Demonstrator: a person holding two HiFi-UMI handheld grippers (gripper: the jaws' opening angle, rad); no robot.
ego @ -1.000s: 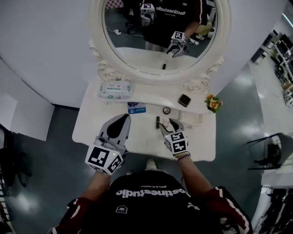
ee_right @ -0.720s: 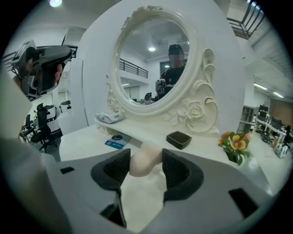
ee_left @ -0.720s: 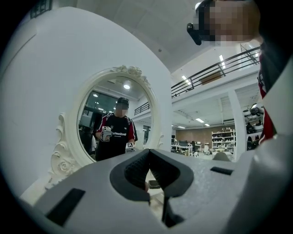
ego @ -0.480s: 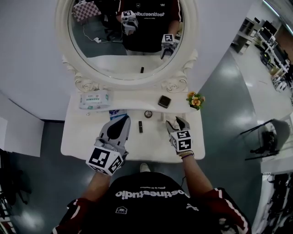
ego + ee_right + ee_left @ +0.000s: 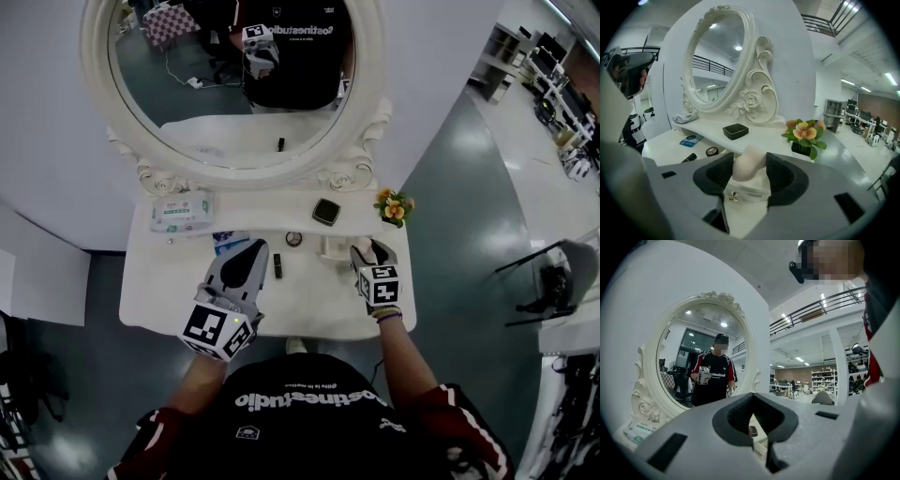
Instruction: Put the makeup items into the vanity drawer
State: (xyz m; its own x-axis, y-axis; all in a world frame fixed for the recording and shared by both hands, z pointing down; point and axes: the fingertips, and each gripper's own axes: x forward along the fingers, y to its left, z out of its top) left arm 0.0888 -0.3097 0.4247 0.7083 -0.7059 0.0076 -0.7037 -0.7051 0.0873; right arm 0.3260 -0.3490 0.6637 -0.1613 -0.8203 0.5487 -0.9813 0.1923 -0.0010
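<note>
My right gripper (image 5: 367, 249) (image 5: 750, 171) is shut on a beige egg-shaped makeup sponge (image 5: 749, 161). It hangs just above a small white drawer (image 5: 333, 248) (image 5: 754, 206) with a gold knob at the right of the vanity top. A black tube (image 5: 277, 266) (image 5: 689, 158), a round compact (image 5: 293, 239) (image 5: 711, 151) and a black square compact (image 5: 325, 211) (image 5: 735, 131) lie on the table. My left gripper (image 5: 256, 248) (image 5: 752, 425) is shut and empty, held level just left of the black tube.
A white vanity table (image 5: 159, 291) stands under an oval mirror (image 5: 225, 84). On its back ledge are a wipes pack (image 5: 178, 212) at the left and a pot of orange flowers (image 5: 393, 206) (image 5: 805, 133) at the right. A blue card (image 5: 228, 242) lies by the left gripper.
Both grippers have moved right along the table. The right one went from beside the black tube to the small drawer, still holding the sponge. The left one passed the blue card.
</note>
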